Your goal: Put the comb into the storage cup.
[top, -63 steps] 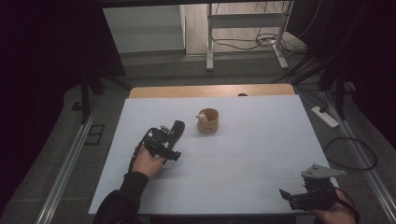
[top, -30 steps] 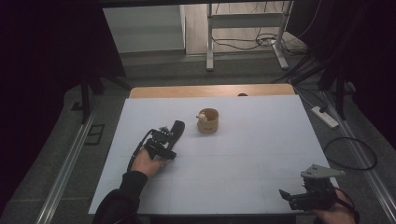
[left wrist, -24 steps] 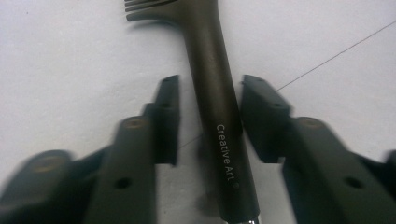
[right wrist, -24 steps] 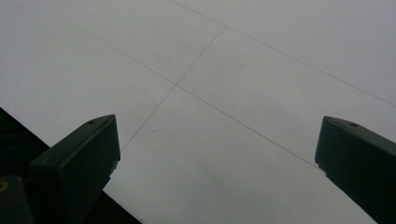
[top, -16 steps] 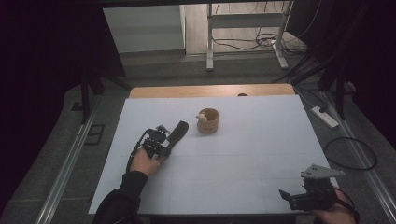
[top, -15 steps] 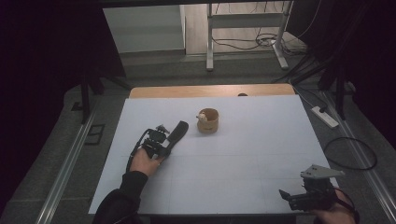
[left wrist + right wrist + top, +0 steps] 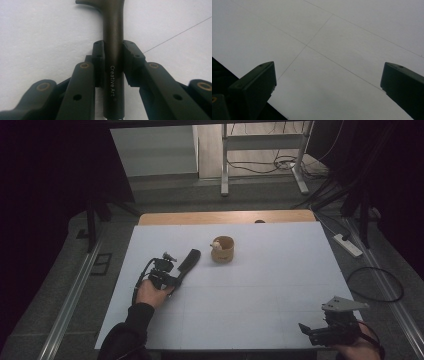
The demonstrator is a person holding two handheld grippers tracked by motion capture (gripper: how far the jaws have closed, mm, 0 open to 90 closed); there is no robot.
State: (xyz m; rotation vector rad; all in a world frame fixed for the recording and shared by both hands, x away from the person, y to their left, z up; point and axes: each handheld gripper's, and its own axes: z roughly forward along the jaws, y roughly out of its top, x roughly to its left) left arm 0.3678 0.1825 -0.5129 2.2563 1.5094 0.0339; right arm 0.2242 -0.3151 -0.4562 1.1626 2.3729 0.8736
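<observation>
My left gripper (image 7: pixel 176 273) is left of the table's middle, shut on the dark handle of a tool (image 7: pixel 189 260) that reaches out toward a tan cup (image 7: pixel 223 251). In the left gripper view, both jaws of the left gripper (image 7: pixel 113 51) press the handle (image 7: pixel 113 30), which is printed "Creative Art" and curves off at its far end. The cup stands upright with a small white thing (image 7: pixel 216 243) at its rim. My right gripper (image 7: pixel 304 328) is at the table's near right corner, open. In its own view, the right gripper (image 7: pixel 327 72) has nothing but the table between its jaws.
The white table (image 7: pixel 270 280) has a wooden strip (image 7: pixel 225 217) along its far edge. A power strip (image 7: pixel 347 245) and cables (image 7: pixel 375 285) lie on the floor to the right. Metal frame legs (image 7: pixel 224 170) stand beyond the table.
My left hand has shifted slightly left and turned, so the tool now lies flatter and points more toward the cup. The right gripper has stayed put.
</observation>
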